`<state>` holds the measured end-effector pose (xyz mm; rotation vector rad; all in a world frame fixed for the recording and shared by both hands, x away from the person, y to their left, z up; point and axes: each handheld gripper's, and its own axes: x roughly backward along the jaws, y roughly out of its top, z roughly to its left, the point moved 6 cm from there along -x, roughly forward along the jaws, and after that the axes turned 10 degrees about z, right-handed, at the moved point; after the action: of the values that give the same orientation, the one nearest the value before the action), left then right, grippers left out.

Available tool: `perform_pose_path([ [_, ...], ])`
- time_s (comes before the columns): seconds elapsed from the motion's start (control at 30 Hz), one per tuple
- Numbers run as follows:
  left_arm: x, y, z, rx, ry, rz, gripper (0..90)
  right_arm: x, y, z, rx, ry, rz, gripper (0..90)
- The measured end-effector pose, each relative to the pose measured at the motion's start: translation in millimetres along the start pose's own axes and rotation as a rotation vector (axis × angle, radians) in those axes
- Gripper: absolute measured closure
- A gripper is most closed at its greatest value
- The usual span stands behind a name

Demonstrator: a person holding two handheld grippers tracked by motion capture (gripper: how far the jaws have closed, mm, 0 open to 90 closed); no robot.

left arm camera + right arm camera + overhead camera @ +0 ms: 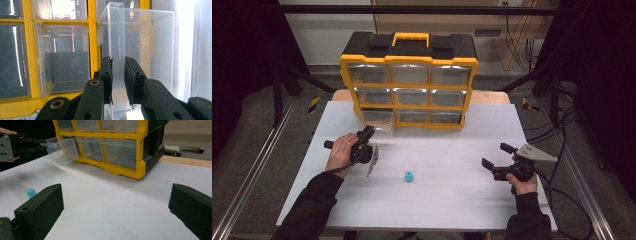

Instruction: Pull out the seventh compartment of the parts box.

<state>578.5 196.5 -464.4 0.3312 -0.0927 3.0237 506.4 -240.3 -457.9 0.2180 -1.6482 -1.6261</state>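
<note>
Jaws of the left gripper (118, 82) are clamped narrow on the front handle lip of a clear plastic drawer (140, 45), as seen in the left gripper view: both black pads press on the thin transparent tab from either side. That drawer is drawn partway out of the bottom-left slot of a yellow-and-black plastic organiser cabinet w/ nine clear drawers (408, 82), 3 x 3. In the high view the left gripper (367, 134) is held by the person's left hand (341, 150) just in front of the cabinet's lower-left corner, w/ the drawer (379, 120) sticking out toward it over the white worktop (452, 200).

Jaws of the right gripper (115, 212) are spread wide, nothing between them; bare worktop is seen in the gap in the right gripper view. In the high view the right gripper (496, 156) is held by the right hand (523, 176) at the worktop's right side, well apart from the cabinet, jaws pointed approx. toward the centre.

A small light-blue plastic cap-like piece (409, 176) stands on the worktop between the two grippers, nearer the left one, touching neither. It is also seen in the right gripper view (31, 192), just behind one jaw. The other eight drawers are shut.
</note>
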Motion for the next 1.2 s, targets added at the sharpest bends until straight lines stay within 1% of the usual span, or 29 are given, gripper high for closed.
perform_pose_path([
  [0.2, 1.2, -0.4, -0.9, -0.001, -0.001, 0.003, 76.8, -0.2, -0.1, 0.0, 0.002, 0.0, 0.001, 0.3],
  [0.33, 1.7, -0.2, -1.5, 0.002, -0.01, 0.005, 76.4, 0.1, 0.0, -0.1, 0.001, 0.001, 0.0, 0.3],
  [0.7, 2.1, -0.2, -1.5, 0.031, -0.04, 0.003, 75.3, -0.3, -0.3, 0.5, -0.003, 0.002, 0.003, 0.3],
  [0.77, 1.6, 0.2, -1.4, 0.046, -0.047, -0.006, 75.1, -0.2, -0.1, 0.2, -0.001, 0.001, 0.001, 0.3],
  [0.97, 2.2, -1.2, 0.3, 0.077, -0.078, -0.004, 73.2, 0.0, 0.0, 0.0, -0.001, 0.001, 0.001, 0.3],
  [1.1, 3.6, -1.5, 0.8, 0.121, -0.107, -0.006, 68.2, -0.1, -0.2, 0.1, -0.003, -0.001, 0.003, 0.3],
  [1.2, 5.4, -2.1, 2.0, 0.167, -0.129, -0.001, 62.7, -0.2, -0.3, -0.1, -0.002, -0.002, 0.003, 0.3],
])
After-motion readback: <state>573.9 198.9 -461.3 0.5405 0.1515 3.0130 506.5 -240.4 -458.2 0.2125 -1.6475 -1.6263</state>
